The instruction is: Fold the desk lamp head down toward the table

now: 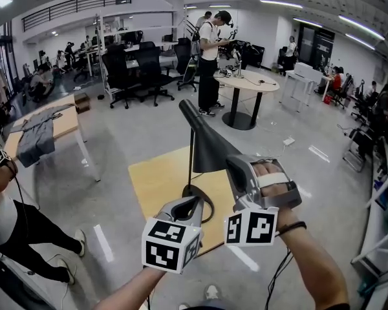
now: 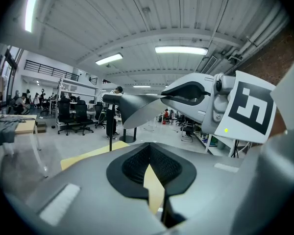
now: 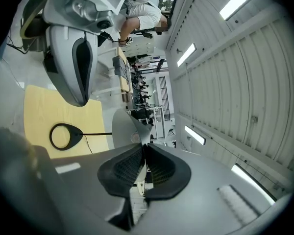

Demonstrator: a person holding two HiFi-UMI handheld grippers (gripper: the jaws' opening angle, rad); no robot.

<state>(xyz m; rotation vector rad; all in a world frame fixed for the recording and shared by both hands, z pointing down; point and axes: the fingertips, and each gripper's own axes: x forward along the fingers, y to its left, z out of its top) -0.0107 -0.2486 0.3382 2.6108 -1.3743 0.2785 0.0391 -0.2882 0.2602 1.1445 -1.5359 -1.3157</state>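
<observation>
The desk lamp stands on a small wooden table point(image 1: 156, 181), with a dark cone head point(image 1: 208, 144), a thin stem point(image 1: 191, 163) and a ring base point(image 1: 209, 201). My right gripper point(image 1: 235, 166) reaches the cone's wide lower rim from the right and is shut on it. In the right gripper view the thin edge of the head point(image 3: 123, 127) runs between the pads point(image 3: 131, 164). My left gripper point(image 1: 193, 203) sits low by the ring base point(image 3: 62, 136), to the right of the stem point(image 2: 110, 133). Its jaws look shut with nothing seen between them, only bare tabletop behind.
A longer wooden table with a grey cloth point(image 1: 39, 137) stands at the left, and a person point(image 1: 13, 228) is close beside it. Behind are office chairs point(image 1: 132, 70), a round table point(image 1: 249, 82) and several people. A white frame point(image 1: 381, 237) borders the right.
</observation>
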